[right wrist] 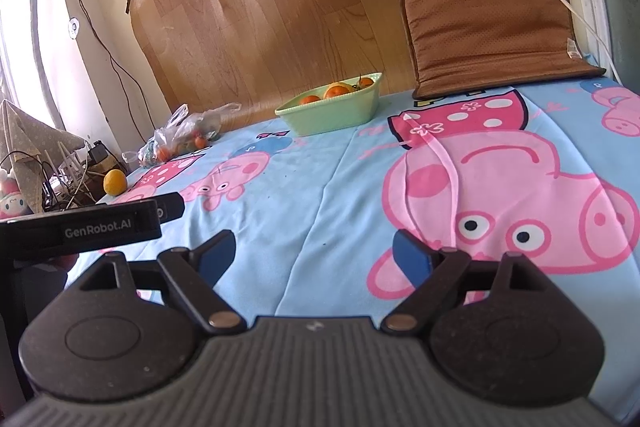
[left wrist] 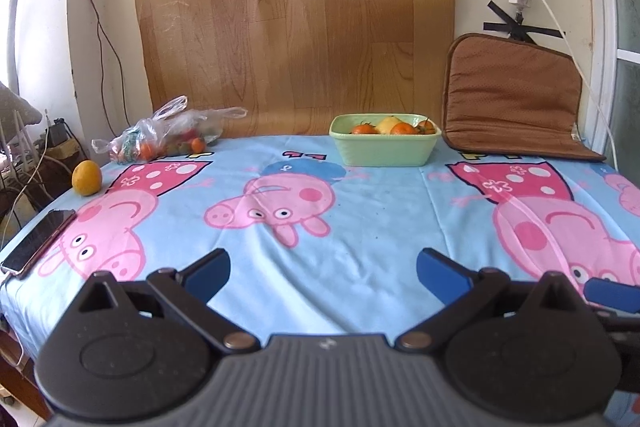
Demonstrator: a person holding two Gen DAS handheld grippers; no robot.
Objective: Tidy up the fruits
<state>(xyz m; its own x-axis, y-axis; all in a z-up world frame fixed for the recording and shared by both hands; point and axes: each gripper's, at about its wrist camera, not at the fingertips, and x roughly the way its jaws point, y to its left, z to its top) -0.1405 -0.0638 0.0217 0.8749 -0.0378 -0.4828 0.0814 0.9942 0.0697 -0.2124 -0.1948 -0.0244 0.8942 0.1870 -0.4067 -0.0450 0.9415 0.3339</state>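
Both claws hang released over the cartoon-print desk [left wrist: 360,187], gripping nothing: the left claw [left wrist: 323,269] and the right claw [right wrist: 314,253]. The green bowl [left wrist: 384,151] already holds oranges at the far edge. A loose orange [left wrist: 86,178] sits near the desk's left edge; a clumsy nudge could roll it off. The plastic fruit bag [left wrist: 168,137] may snag or slip.

My left claw [left wrist: 323,273] is wide open with nothing in it. My right claw [right wrist: 314,254] is wide open too, and empty. Both point forward and tip down a little.
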